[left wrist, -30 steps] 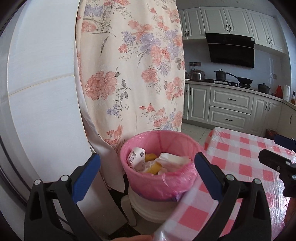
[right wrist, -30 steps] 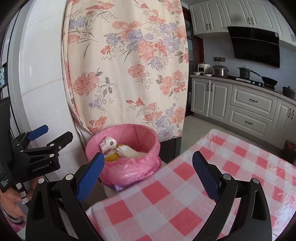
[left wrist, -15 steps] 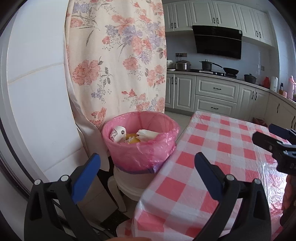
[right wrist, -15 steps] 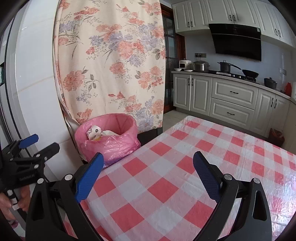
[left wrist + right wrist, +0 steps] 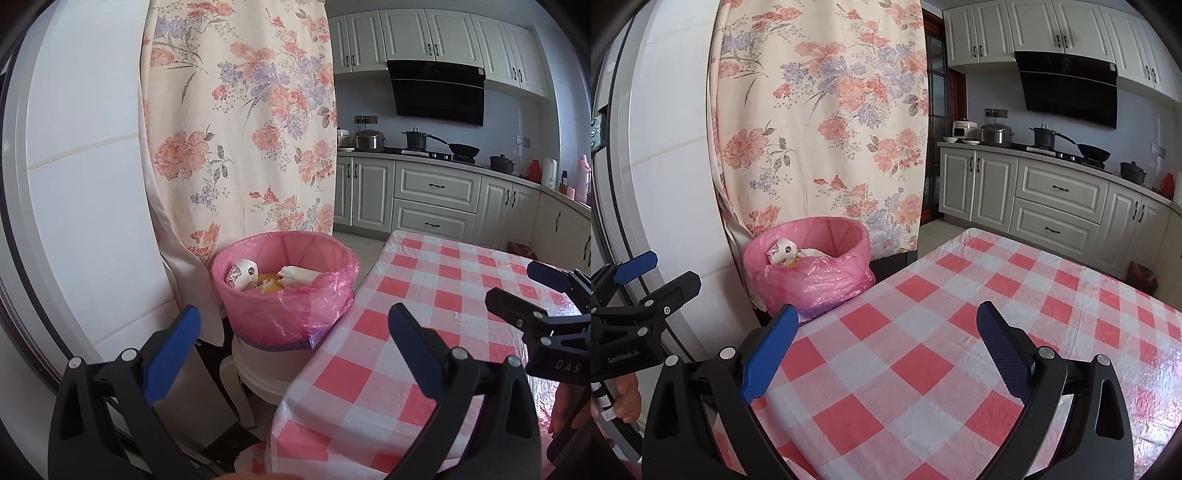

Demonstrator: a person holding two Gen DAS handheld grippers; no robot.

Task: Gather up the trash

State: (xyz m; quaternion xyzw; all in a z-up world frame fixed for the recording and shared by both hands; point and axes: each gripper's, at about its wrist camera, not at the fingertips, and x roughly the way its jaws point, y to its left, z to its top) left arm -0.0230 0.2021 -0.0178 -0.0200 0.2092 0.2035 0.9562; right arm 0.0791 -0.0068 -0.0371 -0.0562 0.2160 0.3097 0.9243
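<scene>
Both grippers empty, fingers spread wide, nothing between them. Left gripper (image 5: 293, 339) hangs over the desk's corner, pointed at the trash bin (image 5: 284, 295); right gripper (image 5: 886, 336) is over the desk (image 5: 960, 332), its checked red-and-white cloth bare under it.

Trash bin: white bucket with a pink liner (image 5: 812, 280), off the desk's far-left corner, just beside the edge. From the right wrist view it sits at 11 o'clock; from the left wrist view near 12, slightly left.

Trash already inside the bin: a crumpled paper cup (image 5: 240, 275) on the left, white tissue (image 5: 299, 275) on the right, something yellow (image 5: 271, 286) between them, can't tell what.

Floral curtain (image 5: 240, 122) hangs directly behind the bin, touching or nearly touching the liner's rim. White wall panel at 9 o'clock.

Kitchen counter with cabinets (image 5: 1052, 199) at 1–2 o'clock, well apart from the desk; pots and a pan on the hob, black range hood (image 5: 437, 92) above.

A bit of the person's hand (image 5: 626, 397) shows on the left gripper's handle.
</scene>
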